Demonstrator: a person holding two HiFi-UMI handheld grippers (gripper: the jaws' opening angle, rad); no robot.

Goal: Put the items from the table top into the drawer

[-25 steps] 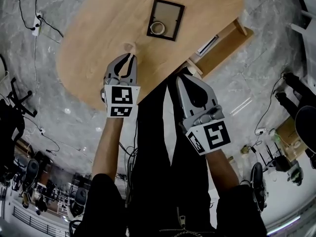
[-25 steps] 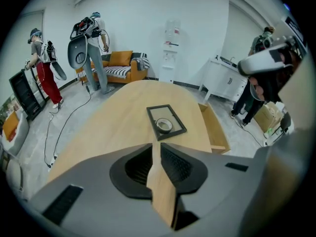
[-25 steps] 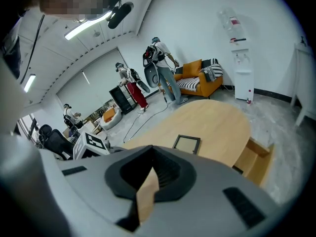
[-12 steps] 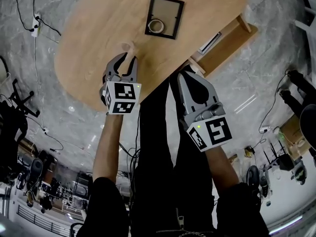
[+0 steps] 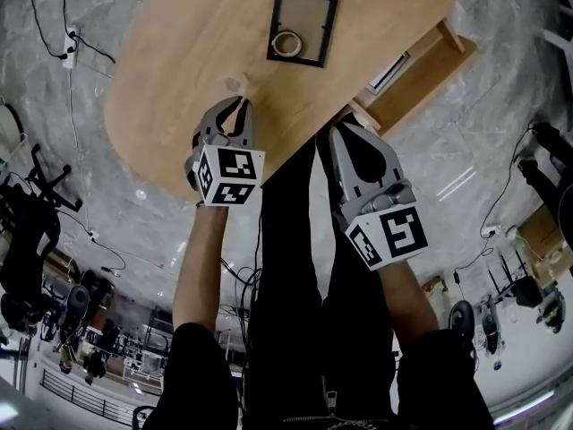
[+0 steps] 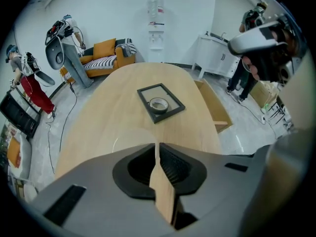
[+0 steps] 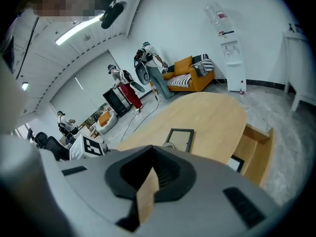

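Note:
On the oval wooden table (image 5: pixel 179 61) lies a black picture frame (image 5: pixel 309 14) with a roll of tape (image 5: pixel 286 43) on its near end. A faint clear round thing (image 5: pixel 235 82) sits close to the table's near edge. My left gripper (image 5: pixel 236 102) points steeply down at it; its jaws have just been closing and now stand almost together on its near rim (image 6: pixel 116 141). The right gripper (image 5: pixel 345 131) hangs shut and empty just off the table's near edge. The drawer (image 5: pixel 428 65) stands pulled out at the right.
A small dark-framed item (image 5: pixel 390 73) lies in the drawer's near end. The left gripper view shows the frame (image 6: pixel 148 92), the tape (image 6: pixel 158 104) and the drawer (image 6: pixel 213 107) further ahead. Cables run over the marble floor (image 5: pixel 72 133) around the table.
The left gripper has rolled a little, its marker cube turning toward the right, while its tips stay at the clear thing. The right gripper has hardly shifted.

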